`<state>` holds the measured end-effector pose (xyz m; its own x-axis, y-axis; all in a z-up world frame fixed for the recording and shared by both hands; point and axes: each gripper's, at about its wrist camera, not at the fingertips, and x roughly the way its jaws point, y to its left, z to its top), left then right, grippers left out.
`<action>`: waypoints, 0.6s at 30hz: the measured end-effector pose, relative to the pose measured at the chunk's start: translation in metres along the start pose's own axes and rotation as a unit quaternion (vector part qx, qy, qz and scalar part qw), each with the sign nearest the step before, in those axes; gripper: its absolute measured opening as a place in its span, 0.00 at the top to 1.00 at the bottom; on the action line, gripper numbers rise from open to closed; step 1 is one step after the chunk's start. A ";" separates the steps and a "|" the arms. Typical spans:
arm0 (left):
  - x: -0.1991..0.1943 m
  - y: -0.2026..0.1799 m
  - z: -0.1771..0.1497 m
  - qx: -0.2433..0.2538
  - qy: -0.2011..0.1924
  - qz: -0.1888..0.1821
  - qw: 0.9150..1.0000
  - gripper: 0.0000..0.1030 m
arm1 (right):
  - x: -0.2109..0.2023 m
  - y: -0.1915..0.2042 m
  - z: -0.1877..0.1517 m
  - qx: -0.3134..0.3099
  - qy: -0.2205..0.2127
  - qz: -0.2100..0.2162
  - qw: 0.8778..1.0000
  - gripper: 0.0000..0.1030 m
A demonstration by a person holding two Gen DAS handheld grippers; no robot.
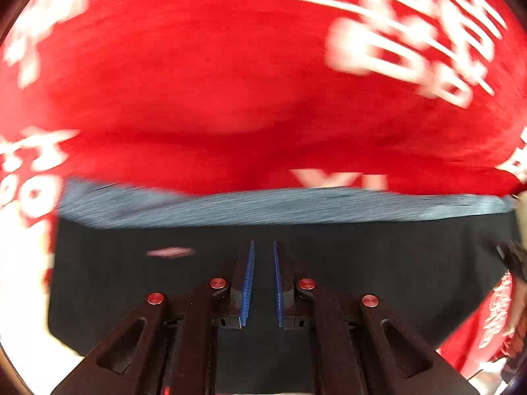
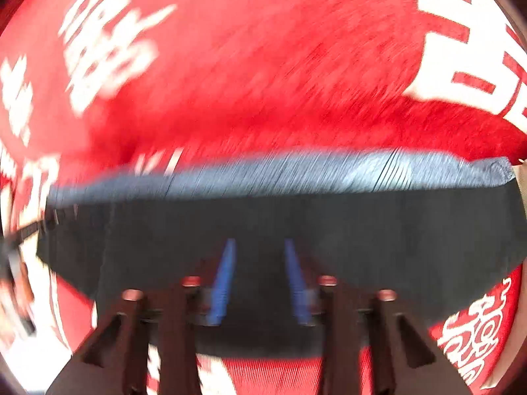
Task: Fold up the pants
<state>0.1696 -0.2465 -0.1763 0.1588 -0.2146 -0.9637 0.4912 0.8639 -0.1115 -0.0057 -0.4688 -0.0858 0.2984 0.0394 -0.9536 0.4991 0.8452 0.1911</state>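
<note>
From my left wrist view, the left gripper (image 1: pixel 263 247) hangs over the dark pants (image 1: pixel 362 263), jaws slightly parted, empty; the red cloth (image 1: pixel 197 82) fills twelve o'clock; from my right wrist view, the right gripper (image 2: pixel 260 243) is spread wider, empty, above the pants (image 2: pixel 395 230), blurred.

Both fisheye views are brightly, evenly lit and heavily motion-smeared, the right wrist worse. White print on the red cloth (image 1: pixel 197 82) streaks; frame corners bow and go black.
</note>
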 end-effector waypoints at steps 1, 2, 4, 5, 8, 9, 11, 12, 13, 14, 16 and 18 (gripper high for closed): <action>0.009 -0.023 0.004 0.007 0.006 -0.011 1.000 0.89 | 0.005 -0.006 0.016 0.010 -0.006 0.004 1.000 0.79; 0.020 -0.046 0.005 0.015 0.017 -0.025 0.999 0.89 | 0.009 -0.010 0.023 0.012 -0.010 0.003 1.000 0.79; 0.038 -0.082 0.003 0.027 0.040 -0.029 0.998 0.89 | 0.023 -0.021 0.036 -0.004 -0.006 -0.014 1.000 0.79; 0.044 -0.094 -0.004 0.034 0.038 -0.012 0.999 0.89 | 0.032 -0.029 0.037 -0.014 0.003 -0.028 1.000 0.79; 0.040 -0.113 -0.017 0.066 -0.009 0.032 0.997 0.86 | 0.031 -0.070 0.036 -0.002 -0.015 -0.039 0.999 0.83; 0.040 -0.114 -0.019 0.072 -0.016 0.032 0.997 0.86 | 0.025 -0.086 0.037 0.011 -0.023 -0.060 0.998 0.83; 0.040 -0.116 -0.021 0.078 -0.019 0.030 0.996 0.86 | 0.014 -0.141 0.041 0.074 -0.037 -0.076 0.994 0.83; 0.041 -0.115 -0.022 0.082 -0.017 0.032 0.996 0.86 | 0.012 -0.159 0.042 0.096 -0.039 -0.082 0.991 0.83; 0.042 -0.119 -0.020 0.087 -0.014 0.036 0.995 0.86 | 0.007 -0.183 0.043 0.120 -0.043 -0.094 0.987 0.83; 0.044 -0.121 -0.021 0.088 -0.014 0.040 0.995 0.86 | 0.003 -0.204 0.045 0.139 -0.047 -0.112 0.983 0.83; 0.049 -0.129 -0.015 0.092 -0.015 0.053 0.994 0.86 | -0.005 -0.240 0.047 0.163 -0.055 -0.151 0.974 0.83; 0.049 -0.136 -0.018 0.094 -0.018 0.064 0.993 0.86 | -0.015 -0.260 0.049 0.173 -0.055 -0.171 0.968 0.83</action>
<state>0.0957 -0.3662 -0.2130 0.2597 -0.1270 -0.9573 0.6148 0.7862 0.0625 -0.1004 -0.7152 -0.1096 0.1419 -0.2844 -0.9481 0.8206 0.5694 -0.0480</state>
